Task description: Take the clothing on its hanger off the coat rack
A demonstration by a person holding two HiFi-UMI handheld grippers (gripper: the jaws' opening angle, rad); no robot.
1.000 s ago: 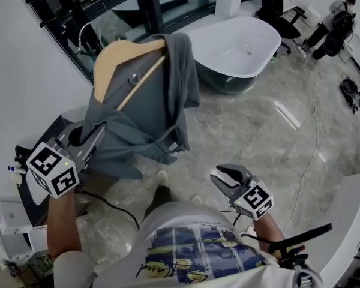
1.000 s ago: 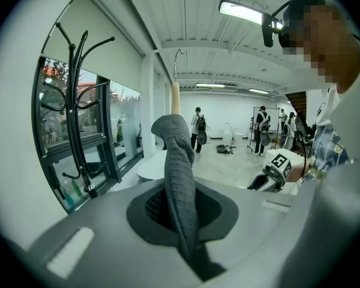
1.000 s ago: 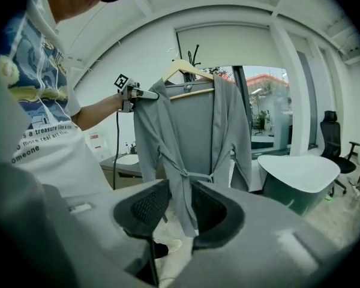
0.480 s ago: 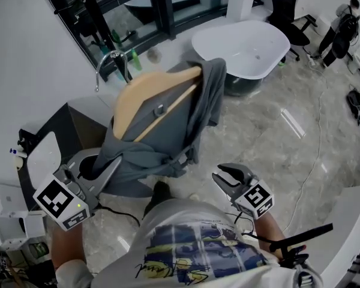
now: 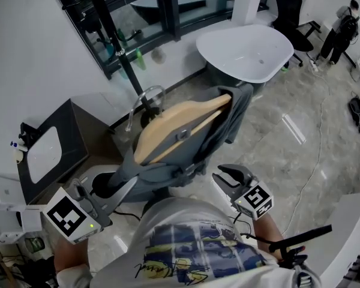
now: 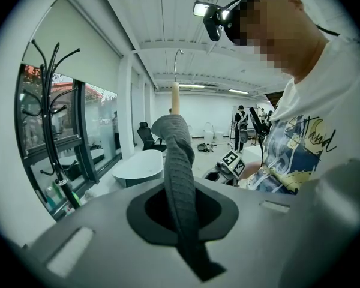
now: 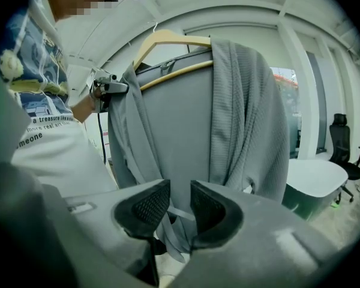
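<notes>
Both left gripper (image 5: 125, 185) jaws pinch the grey garment (image 5: 225, 122) on its wooden hanger (image 5: 180, 123), while the right gripper (image 5: 229, 176), jaws closing, stays empty nearby.

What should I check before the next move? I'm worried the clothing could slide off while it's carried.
1. Left gripper shut on the clothing: ok.
2. Clothing draped over the hanger: ok.
3. Hook free of the coat rack: ok.
4. Hanger itself gripped: not ok, only cloth is pinched.
5. Right gripper supporting the load: not ok, jaws closing with nothing between them.
6. Hanger level: not ok, it is tilted.
</notes>
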